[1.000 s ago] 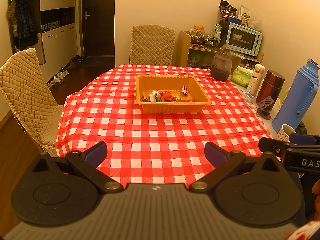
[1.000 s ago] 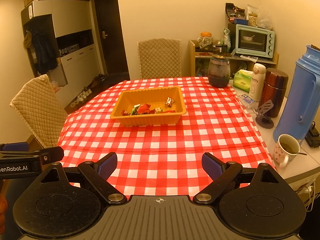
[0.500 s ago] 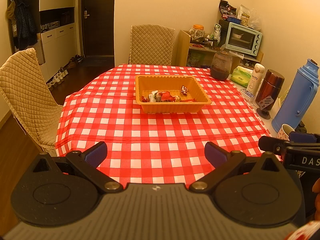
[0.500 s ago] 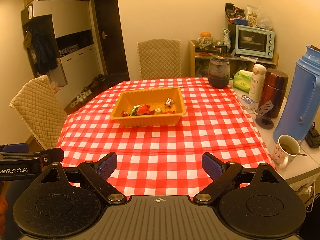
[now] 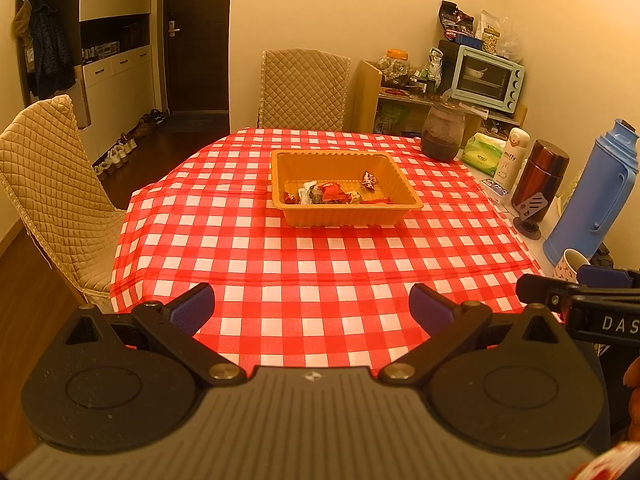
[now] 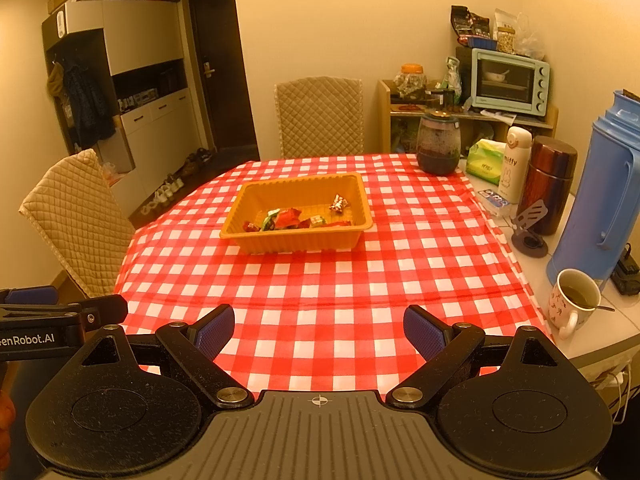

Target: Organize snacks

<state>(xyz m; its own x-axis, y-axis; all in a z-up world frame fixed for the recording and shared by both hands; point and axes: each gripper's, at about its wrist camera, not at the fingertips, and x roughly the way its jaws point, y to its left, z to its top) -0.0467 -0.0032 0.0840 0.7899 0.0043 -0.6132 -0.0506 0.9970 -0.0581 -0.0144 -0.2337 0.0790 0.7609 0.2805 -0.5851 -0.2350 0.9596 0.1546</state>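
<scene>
Hovering at table edge [image 5: 320,344] | left gripper [image 5: 312,312], right gripper [image 6: 319,330] spread apart | tray [image 5: 344,220] mid-table

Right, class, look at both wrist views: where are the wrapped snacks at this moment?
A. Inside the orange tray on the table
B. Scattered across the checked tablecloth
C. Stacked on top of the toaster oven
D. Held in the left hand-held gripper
A: the wrapped snacks lie inside the orange tray, which sits on the checked tablecloth; both hand-held grippers are open and hold nothing.
</scene>
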